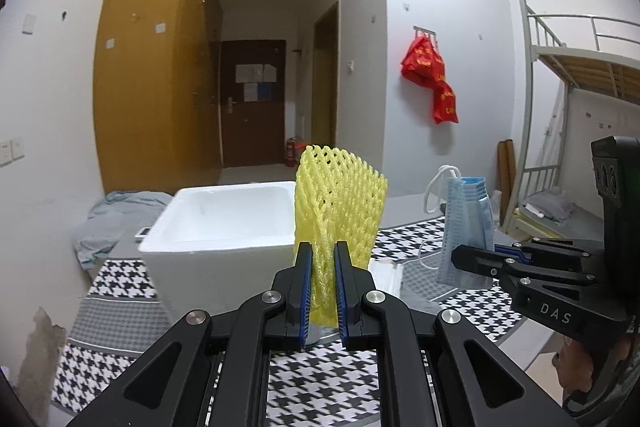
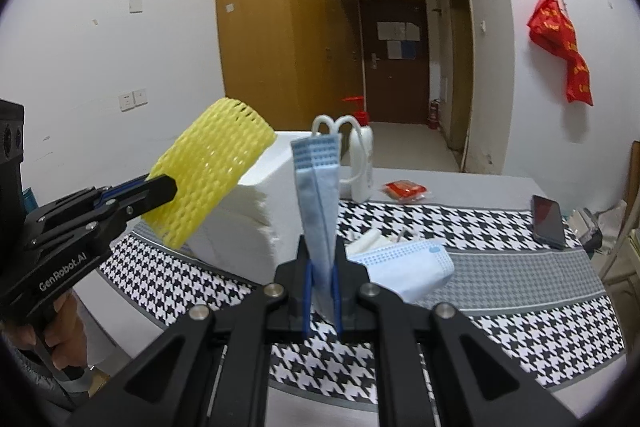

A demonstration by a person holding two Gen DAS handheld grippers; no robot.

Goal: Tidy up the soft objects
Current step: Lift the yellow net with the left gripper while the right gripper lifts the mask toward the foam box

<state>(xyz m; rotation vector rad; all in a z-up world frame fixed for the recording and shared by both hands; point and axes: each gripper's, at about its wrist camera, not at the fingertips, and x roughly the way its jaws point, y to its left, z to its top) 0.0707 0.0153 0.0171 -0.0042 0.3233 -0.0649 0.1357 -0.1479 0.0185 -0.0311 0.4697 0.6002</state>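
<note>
Left gripper [image 1: 323,281] clamped yellow foam fruit net [image 1: 340,203]; right gripper [image 2: 321,285] clamped folded blue face mask [image 2: 318,195], both aloft beside white foam box [image 1: 224,223]. Second mask [image 2: 408,263] remained mid-desk; nothing visibly boxed.

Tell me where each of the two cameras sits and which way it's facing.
Left wrist: on the left gripper, facing the doorway; clamps a yellow foam net sleeve; right gripper at right.
Right wrist: on the right gripper, same way; clamps a blue face mask; a hand shows.
Shared: white foam box, houndstooth cloth.
</note>
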